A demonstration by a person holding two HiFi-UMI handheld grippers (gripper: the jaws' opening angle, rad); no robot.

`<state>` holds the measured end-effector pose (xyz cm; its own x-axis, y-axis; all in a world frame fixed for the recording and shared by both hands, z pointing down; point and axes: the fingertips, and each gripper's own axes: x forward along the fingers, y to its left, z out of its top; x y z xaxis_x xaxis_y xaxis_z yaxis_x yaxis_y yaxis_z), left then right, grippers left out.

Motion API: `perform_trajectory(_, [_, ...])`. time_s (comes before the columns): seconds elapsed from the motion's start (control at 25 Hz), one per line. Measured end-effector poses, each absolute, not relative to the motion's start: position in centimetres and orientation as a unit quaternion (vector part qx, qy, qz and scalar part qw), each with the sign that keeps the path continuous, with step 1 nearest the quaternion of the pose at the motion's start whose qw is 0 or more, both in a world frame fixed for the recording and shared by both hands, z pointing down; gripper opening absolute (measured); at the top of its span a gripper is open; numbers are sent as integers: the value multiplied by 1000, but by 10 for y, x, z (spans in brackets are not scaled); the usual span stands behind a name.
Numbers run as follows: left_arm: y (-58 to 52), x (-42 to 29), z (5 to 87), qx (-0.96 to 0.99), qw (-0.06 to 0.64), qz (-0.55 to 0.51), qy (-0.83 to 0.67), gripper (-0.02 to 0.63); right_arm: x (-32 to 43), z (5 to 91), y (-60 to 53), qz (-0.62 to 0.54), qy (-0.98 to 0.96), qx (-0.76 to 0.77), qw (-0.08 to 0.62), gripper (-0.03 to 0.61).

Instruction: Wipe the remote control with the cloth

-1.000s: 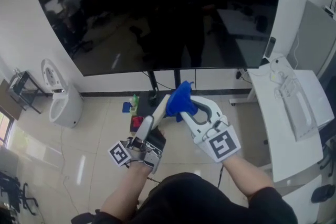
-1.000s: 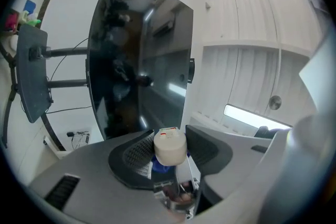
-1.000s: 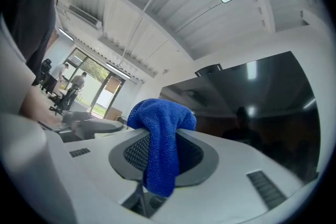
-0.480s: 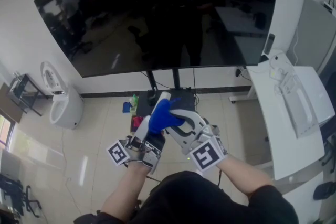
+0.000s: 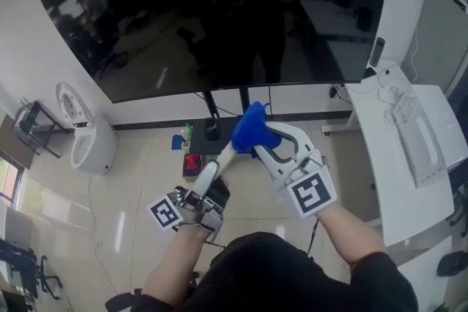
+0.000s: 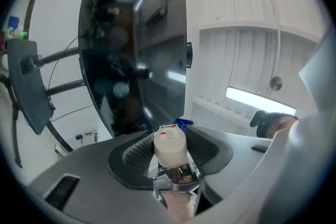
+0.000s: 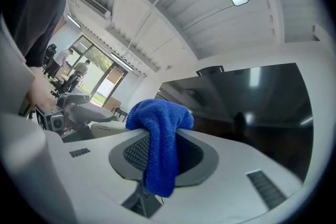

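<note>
Remote control (image 5: 223,158) clamped in your left gripper's (image 5: 210,186) jaws, blue cloth (image 5: 251,129) pinched in your right gripper's (image 5: 262,146), both below the television (image 5: 219,11).

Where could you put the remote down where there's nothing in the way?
The near end of the white desk, this side of the flat white board, looks bare. So does the floor between the white bin and the TV stand's foot. That foot is crowded with bottles and a red thing.
</note>
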<state>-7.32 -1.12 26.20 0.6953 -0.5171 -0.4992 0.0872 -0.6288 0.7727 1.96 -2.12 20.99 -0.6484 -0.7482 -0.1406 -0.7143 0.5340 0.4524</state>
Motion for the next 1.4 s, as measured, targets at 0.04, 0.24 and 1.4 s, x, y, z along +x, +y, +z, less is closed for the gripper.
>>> perform_trajectory(0.04, [-14, -74, 265, 831, 398, -358, -151, 195, 25, 211, -21, -240, -874, 420, 35, 103])
perform_trajectory(0.24, [-39, -74, 306, 864, 323, -251, -293, 195, 56, 241, -17, -205, -881, 422, 59, 103])
perform_trajectory(1.4, [-357, -74, 701, 785, 181, 201, -557, 195, 57, 574, -144, 177, -858, 401, 266, 103])
